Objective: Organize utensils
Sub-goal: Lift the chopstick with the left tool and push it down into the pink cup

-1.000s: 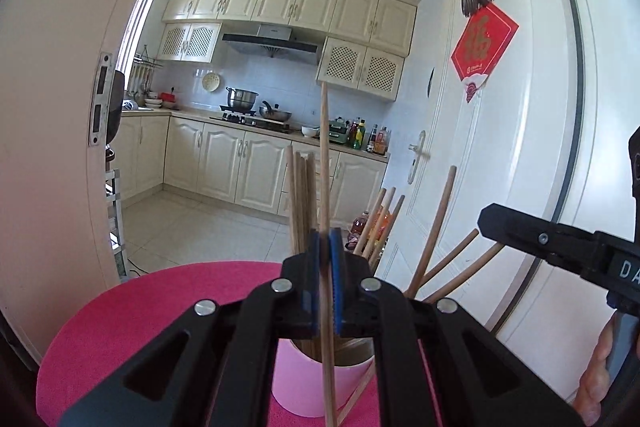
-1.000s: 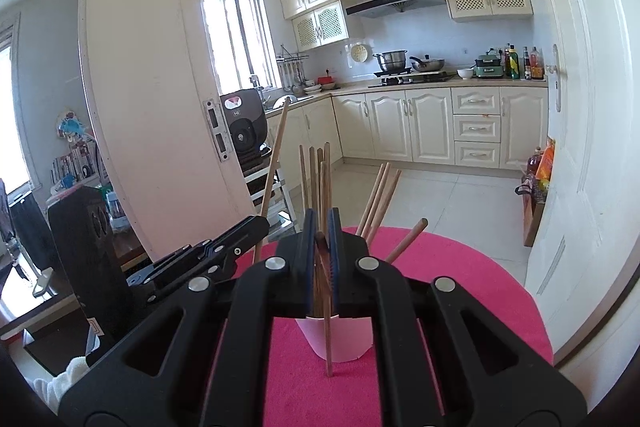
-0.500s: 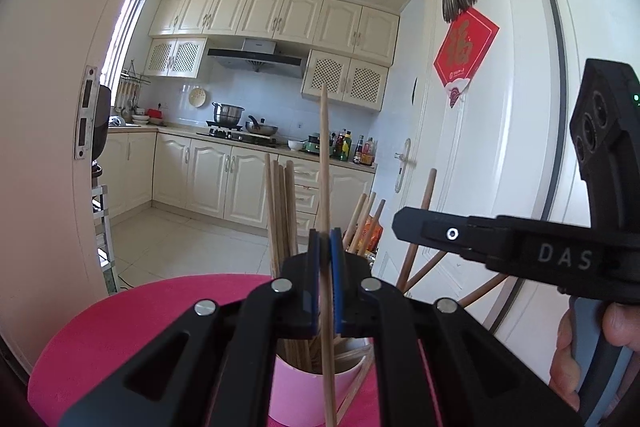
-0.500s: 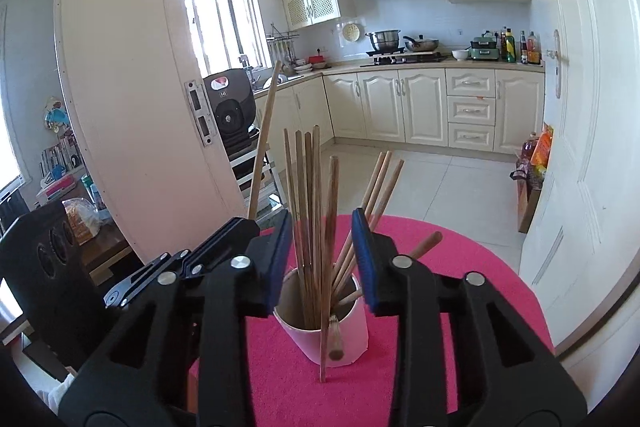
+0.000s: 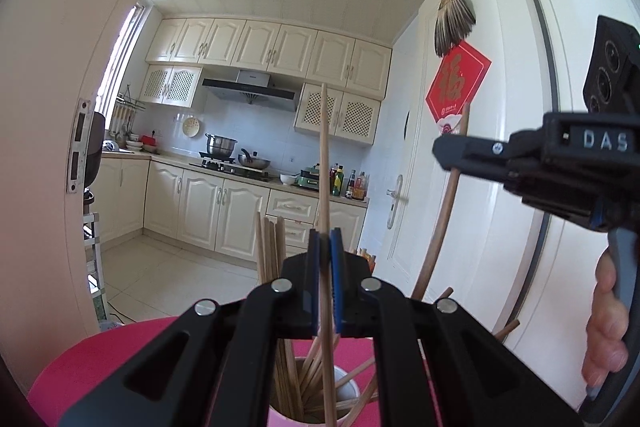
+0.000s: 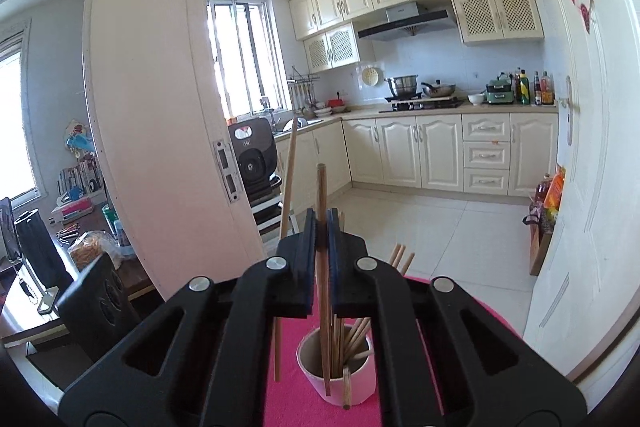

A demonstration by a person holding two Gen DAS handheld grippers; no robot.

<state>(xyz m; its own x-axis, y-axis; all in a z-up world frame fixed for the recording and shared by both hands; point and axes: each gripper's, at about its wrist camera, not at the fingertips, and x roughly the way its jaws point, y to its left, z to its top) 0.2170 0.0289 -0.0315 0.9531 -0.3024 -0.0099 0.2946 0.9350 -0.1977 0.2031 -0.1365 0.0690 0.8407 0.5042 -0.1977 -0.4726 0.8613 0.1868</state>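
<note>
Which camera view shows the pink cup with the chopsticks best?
The right wrist view: the pink cup shows almost whole, with rim and wall, on the pink mat. The left wrist view shows only its opening at the bottom edge, between the left tongs' arms.

left black claw (image 5: 325, 247): matt plastic, blue pads, shiny metal screws | thin pale chopstick (image 5: 325, 163): bare smooth wood | right black claw (image 6: 321, 239): matt plastic | darker brown chopstick (image 6: 321, 195): smooth wood | round pink cup (image 6: 320, 379): matt, white inside | magenta tabletop (image 6: 292, 399): cloth-like, matt | kitchen floor (image 6: 440, 227): glossy pale tiles
</note>
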